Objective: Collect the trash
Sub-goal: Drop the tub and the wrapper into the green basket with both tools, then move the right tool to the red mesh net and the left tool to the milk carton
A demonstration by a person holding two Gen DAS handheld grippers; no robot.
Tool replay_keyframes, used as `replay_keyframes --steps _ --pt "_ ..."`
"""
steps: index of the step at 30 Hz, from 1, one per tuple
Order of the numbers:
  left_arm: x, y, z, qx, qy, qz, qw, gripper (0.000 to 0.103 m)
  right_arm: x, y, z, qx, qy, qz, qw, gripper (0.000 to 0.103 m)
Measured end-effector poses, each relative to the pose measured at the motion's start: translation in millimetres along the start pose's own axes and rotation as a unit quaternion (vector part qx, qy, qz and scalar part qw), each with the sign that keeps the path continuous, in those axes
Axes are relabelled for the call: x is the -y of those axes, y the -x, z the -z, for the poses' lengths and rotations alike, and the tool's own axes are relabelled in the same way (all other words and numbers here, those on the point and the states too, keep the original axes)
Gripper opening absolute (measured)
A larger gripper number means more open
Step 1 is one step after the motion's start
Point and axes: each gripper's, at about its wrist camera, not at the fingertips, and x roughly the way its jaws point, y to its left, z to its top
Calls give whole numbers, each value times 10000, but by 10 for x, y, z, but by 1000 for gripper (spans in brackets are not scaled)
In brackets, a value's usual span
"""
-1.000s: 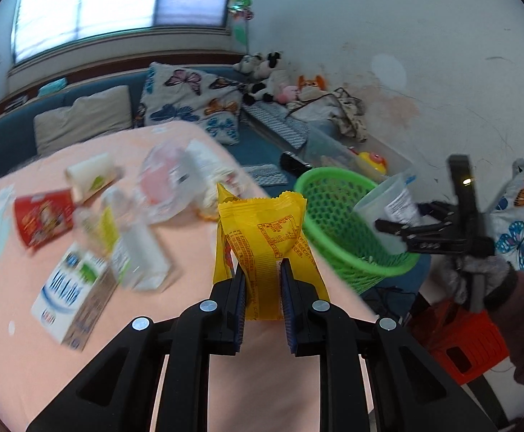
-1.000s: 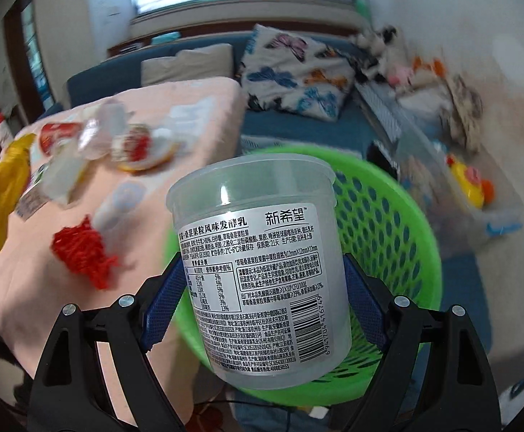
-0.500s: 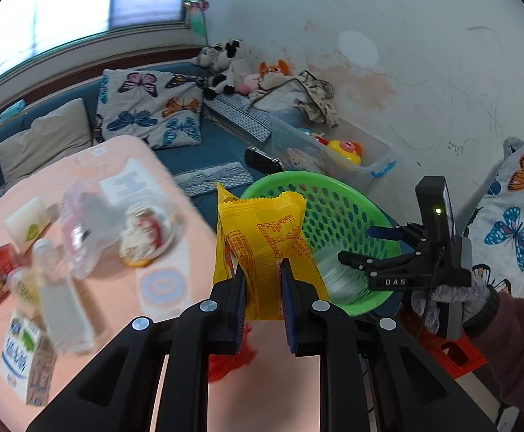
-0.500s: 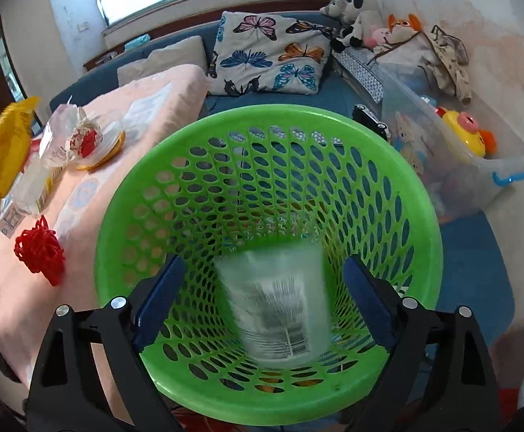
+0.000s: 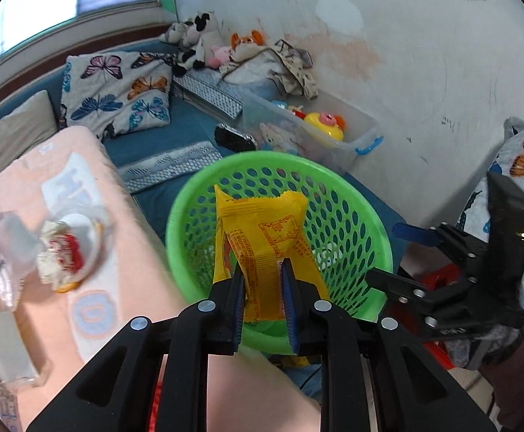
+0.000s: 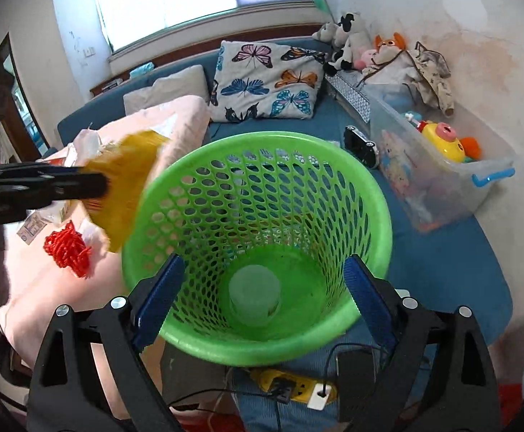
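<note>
Currently left gripper [image 5: 263, 300]: jaws opening, yellow snack wrapper [image 5: 262, 248] between the blue pads, which hold its lower part. The wrapper stands upright in the left wrist view, its top over the green mesh basket [image 5: 355, 216]. In the right wrist view the same gripper comes in from the left edge, and the wrapper is blurred, at the basket's left rim, partly over it.

Right gripper [image 6: 262, 304]: jaws wide apart, nothing between the pads. They straddle the near rim of the basket. From the left wrist view it sits at the basket's right side, held by a gloved hand [image 5: 485, 345] with a dark reddish sleeve.

Inside the basket: one translucent plastic cup [image 6: 254, 293] on the bottom, standing on end; can't tell which way up.

Basket stands just beside the pink-covered table [image 5: 82, 187], on its right in the left wrist view. On the table: red mesh net [image 6: 68, 252] near the edge closest to the basket, crumpled red-and-white wrapper [image 5: 64, 252], clear plastic bag [image 5: 8, 237], carton at the far left edge, blurred.

Behind the basket: blue sofa [image 6: 334, 126], butterfly cushion [image 6: 267, 82], clear storage box with toys [image 6: 438, 165], plush toys [image 6: 352, 43] by the wall. Yellow power strip [image 6: 290, 385] on the floor under the basket.
</note>
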Motion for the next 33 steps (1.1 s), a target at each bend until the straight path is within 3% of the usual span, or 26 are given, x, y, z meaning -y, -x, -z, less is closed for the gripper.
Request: replay_keyframes --steps 6,8,15,24,33 --pt "59 -153 28 -113 2 51 9999 36 13 77 64 22 -44 18 10000 89" --pt "64 -154 44 -104 1 7 9999 53 15 92 75 39 -68 12 10000 89" --pt "-9 38 106 68 71 -76 9999 59 -86 112 64 45 -58 -56 10000 89" --pt "-470 652 333 430 436 -753 9953 64 -538 161 -43 146 314 -354 9988 89" --pt "-1115 1246 751 631 959 -1455 9827 68 -1257 73 -126 100 765 -872 9932 90"
